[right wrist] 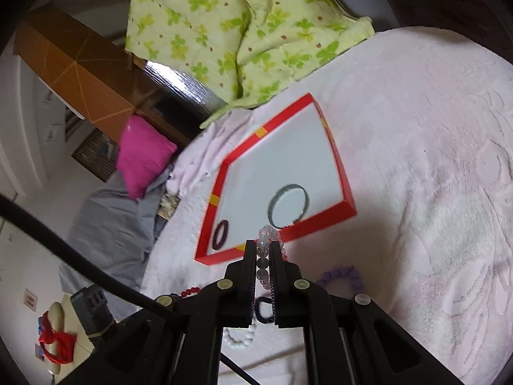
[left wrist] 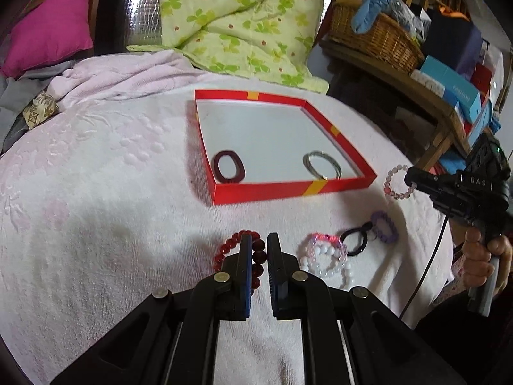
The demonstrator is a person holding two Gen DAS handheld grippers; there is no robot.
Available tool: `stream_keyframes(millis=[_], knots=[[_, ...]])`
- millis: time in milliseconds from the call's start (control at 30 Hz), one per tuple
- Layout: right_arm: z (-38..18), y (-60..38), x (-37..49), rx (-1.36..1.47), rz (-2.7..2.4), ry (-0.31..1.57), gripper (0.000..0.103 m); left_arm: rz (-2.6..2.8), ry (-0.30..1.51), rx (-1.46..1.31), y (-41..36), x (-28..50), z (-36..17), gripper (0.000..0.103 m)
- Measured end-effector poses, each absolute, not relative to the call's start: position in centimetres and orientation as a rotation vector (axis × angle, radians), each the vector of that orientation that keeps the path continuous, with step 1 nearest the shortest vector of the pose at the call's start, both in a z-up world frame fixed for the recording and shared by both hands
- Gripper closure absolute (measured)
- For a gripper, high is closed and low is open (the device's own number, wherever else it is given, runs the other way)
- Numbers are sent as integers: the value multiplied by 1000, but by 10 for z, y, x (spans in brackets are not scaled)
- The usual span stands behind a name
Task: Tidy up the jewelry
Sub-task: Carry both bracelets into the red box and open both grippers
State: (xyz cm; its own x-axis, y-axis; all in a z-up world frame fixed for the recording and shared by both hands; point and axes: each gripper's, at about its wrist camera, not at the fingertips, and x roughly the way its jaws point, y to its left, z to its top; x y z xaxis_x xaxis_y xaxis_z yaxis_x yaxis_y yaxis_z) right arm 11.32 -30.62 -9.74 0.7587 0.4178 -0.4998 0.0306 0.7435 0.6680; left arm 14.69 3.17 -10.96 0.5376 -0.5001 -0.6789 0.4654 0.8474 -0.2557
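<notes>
A red tray (left wrist: 263,191) with a white floor lies on the pale pink blanket and holds a dark red ring (left wrist: 229,166) and a silver bangle (left wrist: 322,164). My left gripper (left wrist: 259,240) is shut on a red bead bracelet (left wrist: 259,255) low over the blanket. My right gripper (right wrist: 261,246) is shut on a clear-pink bead bracelet (right wrist: 263,243), held above the tray's near edge (right wrist: 320,216); it shows in the left wrist view (left wrist: 399,182) too. A white-pink bracelet (left wrist: 323,256), a black hair tie (left wrist: 354,240) and a purple bracelet (left wrist: 384,226) lie loose.
A green flowered quilt (left wrist: 237,19) lies behind the tray. A magenta pillow (left wrist: 48,29) is at far left. A wicker basket (left wrist: 375,35) and boxes (left wrist: 455,89) sit on a wooden shelf to the right. The blanket (right wrist: 433,176) spreads wide right of the tray.
</notes>
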Motion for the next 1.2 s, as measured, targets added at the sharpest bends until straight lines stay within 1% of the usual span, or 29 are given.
stream_keyframes(millis=[400, 567, 733, 900, 1033, 1200], knots=[[-96, -301, 120, 728, 254, 673, 94, -609, 757, -144, 37, 150, -90, 94], [-93, -297, 131, 731, 260, 660, 94, -646, 727, -148, 21, 157, -75, 94], [-87, -296, 158, 734, 245, 645, 94, -676, 708, -150, -2, 177, -57, 94], [-84, -299, 192, 769, 222, 638, 94, -676, 689, -120, -34, 212, -45, 94], [-85, -300, 223, 766, 204, 649, 94, -660, 693, -94, -51, 238, -50, 94], [-99, -302, 264, 754, 181, 705, 94, -645, 731, -115, -60, 269, -64, 94]])
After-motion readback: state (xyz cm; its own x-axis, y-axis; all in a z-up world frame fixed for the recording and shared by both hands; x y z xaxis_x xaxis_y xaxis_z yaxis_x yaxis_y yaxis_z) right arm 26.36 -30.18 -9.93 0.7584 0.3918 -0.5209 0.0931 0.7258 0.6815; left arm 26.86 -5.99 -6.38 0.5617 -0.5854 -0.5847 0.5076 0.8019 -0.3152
